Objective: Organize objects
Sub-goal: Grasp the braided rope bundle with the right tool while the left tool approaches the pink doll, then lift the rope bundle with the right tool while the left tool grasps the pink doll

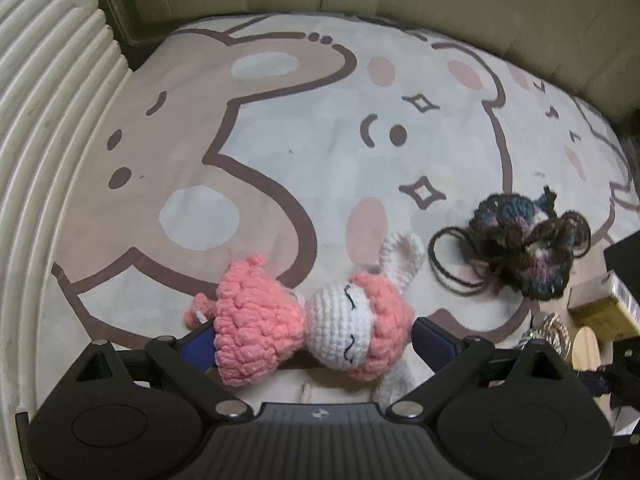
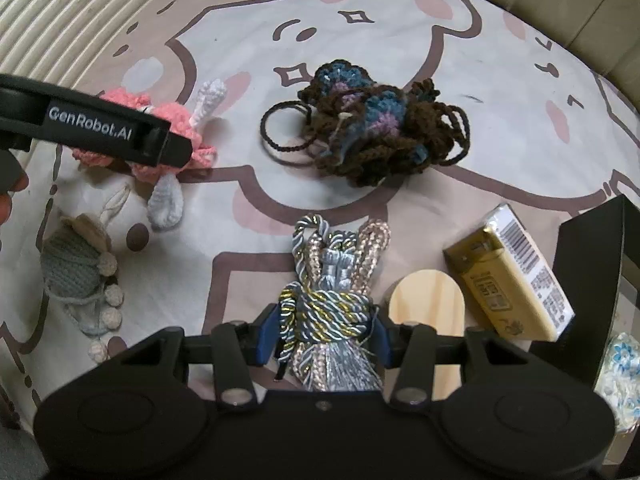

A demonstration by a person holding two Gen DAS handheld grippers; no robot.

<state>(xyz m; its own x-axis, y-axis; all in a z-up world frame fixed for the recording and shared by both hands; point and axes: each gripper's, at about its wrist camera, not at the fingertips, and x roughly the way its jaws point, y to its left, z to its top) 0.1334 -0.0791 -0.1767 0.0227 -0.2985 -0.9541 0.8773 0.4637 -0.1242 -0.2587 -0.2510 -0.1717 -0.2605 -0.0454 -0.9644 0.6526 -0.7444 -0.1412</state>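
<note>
Near the front edge of the cartoon mat (image 1: pixel 280 152), the left hand-held gripper (image 1: pixel 312 340) is spread wide around the pink crochet doll (image 1: pixel 304 320), probably to pick it. The right hand-held gripper (image 2: pixel 324 332) is clenched on the knotted cord tassel (image 2: pixel 332 304), likely for sorting it beside the dark yarn bundle (image 2: pixel 372 128).

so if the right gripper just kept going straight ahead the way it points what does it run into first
Most likely the dark brown and blue crochet bundle, which lies directly ahead of the right gripper on the cartoon bear mat. The gripper is shut on a twisted cord tassel, so the tassel's loops would reach it first. Depth is hard to judge.
</note>
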